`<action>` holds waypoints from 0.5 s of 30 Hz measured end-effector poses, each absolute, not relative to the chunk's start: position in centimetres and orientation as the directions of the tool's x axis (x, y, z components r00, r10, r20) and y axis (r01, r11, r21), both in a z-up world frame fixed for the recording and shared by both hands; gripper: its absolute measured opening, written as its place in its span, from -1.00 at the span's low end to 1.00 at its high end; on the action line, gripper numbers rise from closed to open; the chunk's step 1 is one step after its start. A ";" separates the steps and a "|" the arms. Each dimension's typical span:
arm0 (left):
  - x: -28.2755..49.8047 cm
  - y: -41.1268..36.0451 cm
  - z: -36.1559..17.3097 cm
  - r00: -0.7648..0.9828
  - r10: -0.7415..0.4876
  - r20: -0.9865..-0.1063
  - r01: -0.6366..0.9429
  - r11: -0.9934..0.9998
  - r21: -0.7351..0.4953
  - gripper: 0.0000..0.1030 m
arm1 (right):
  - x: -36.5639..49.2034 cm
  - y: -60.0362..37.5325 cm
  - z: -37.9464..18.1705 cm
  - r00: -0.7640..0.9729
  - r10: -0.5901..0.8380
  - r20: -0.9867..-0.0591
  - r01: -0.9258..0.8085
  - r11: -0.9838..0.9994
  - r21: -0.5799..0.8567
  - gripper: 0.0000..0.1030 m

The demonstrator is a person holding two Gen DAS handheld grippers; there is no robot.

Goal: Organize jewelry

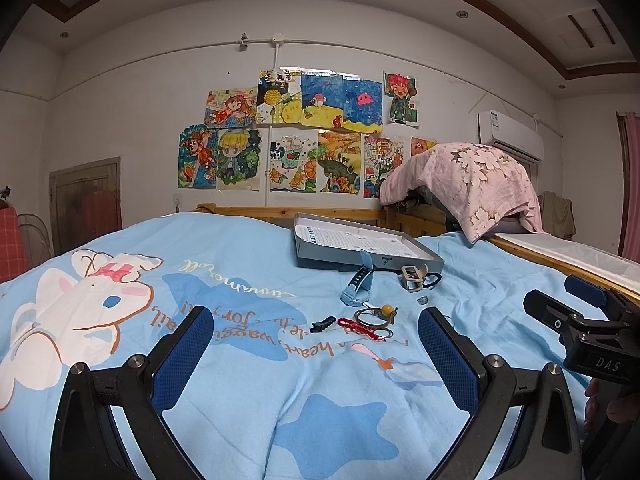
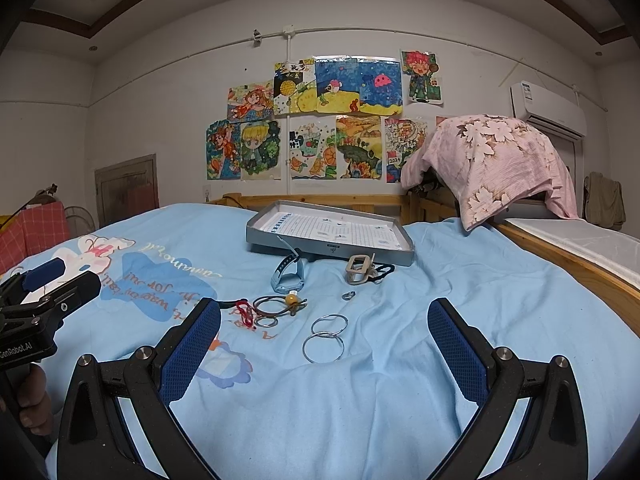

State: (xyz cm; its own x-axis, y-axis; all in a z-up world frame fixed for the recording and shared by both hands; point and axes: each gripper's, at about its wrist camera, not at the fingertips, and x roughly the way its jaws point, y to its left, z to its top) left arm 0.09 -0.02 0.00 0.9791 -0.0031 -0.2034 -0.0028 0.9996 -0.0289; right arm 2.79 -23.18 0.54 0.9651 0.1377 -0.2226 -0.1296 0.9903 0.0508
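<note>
The right gripper [image 2: 324, 344] has its bumpy blue fingers wide apart and holds nothing; the left gripper [image 1: 316, 344] is the same; two thin shiny silver wire rings [image 2: 325, 340] lie flat on the soft blue bed cover [image 2: 460, 280], straight ahead between the right fingers (so the right hand looks nearer); further off lie the red string bracelet [image 2: 244, 312] and light blue rubber watch [image 2: 289, 276]; last, the flat grey cardboard box lid [image 2: 332, 254].
</note>
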 end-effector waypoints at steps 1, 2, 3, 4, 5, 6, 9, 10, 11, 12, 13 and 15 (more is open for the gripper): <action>0.1 0.0 0.0 0.979 -0.002 -0.203 -0.003 1.000 -0.027 1.00 | 2.8 -23.2 0.5 0.965 0.138 -0.223 -0.130 0.990 0.051 0.98; 0.1 -0.1 0.0 0.979 -0.002 -0.202 -0.004 1.000 -0.026 1.00 | 2.7 -23.1 0.3 0.965 0.138 -0.224 -0.130 0.990 0.051 0.98; 0.1 -0.1 0.0 0.979 -0.002 -0.202 -0.004 1.000 -0.026 1.00 | 2.7 -23.1 0.2 0.965 0.138 -0.225 -0.130 0.990 0.051 0.98; 0.1 -0.1 0.0 0.979 -0.001 -0.202 -0.004 1.000 -0.025 1.00 | 2.7 -23.0 0.2 0.964 0.138 -0.225 -0.130 0.990 0.050 0.98; 0.1 -0.2 0.0 0.979 -0.001 -0.201 -0.004 1.000 -0.024 1.00 | 2.6 -22.9 -0.1 0.964 0.139 -0.225 -0.131 0.990 0.049 0.98; 0.1 -0.2 0.0 0.980 0.000 -0.201 -0.005 1.000 -0.024 1.00 | 2.6 -22.9 -0.1 0.964 0.139 -0.225 -0.131 0.990 0.049 0.98; 0.1 0.0 0.0 0.979 -0.004 -0.204 -0.003 0.999 -0.032 1.00 | 2.7 -22.9 0.0 0.964 0.138 -0.227 -0.130 0.990 0.050 0.98; 0.1 0.0 0.0 0.979 -0.004 -0.205 -0.003 0.999 -0.032 1.00 | 2.6 -22.9 0.0 0.964 0.138 -0.227 -0.130 0.990 0.050 0.98; 0.1 0.0 0.0 0.979 -0.003 -0.204 -0.003 0.999 -0.032 1.00 | 2.7 -22.9 -0.1 0.964 0.138 -0.227 -0.130 0.990 0.050 0.98; 0.1 0.0 0.0 0.979 -0.004 -0.204 -0.003 0.999 -0.032 1.00 | 2.9 -22.8 -0.1 0.964 0.138 -0.228 -0.130 0.990 0.050 0.98; 0.1 0.0 0.0 0.979 -0.004 -0.204 -0.003 0.999 -0.032 1.00 | 2.9 -22.8 -0.1 0.964 0.139 -0.228 -0.131 0.990 0.050 0.98; 0.1 0.0 0.0 0.979 -0.004 -0.204 -0.002 1.000 -0.031 1.00 | 2.8 -22.8 -0.2 0.963 0.139 -0.229 -0.131 0.990 0.050 0.98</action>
State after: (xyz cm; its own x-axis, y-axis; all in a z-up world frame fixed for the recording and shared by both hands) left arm 0.07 0.02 0.00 0.9790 -0.0043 -0.2040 -0.0021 0.9995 -0.0314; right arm 2.84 -22.75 -0.16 0.9635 0.1391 -0.2287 -0.1312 0.9901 0.0498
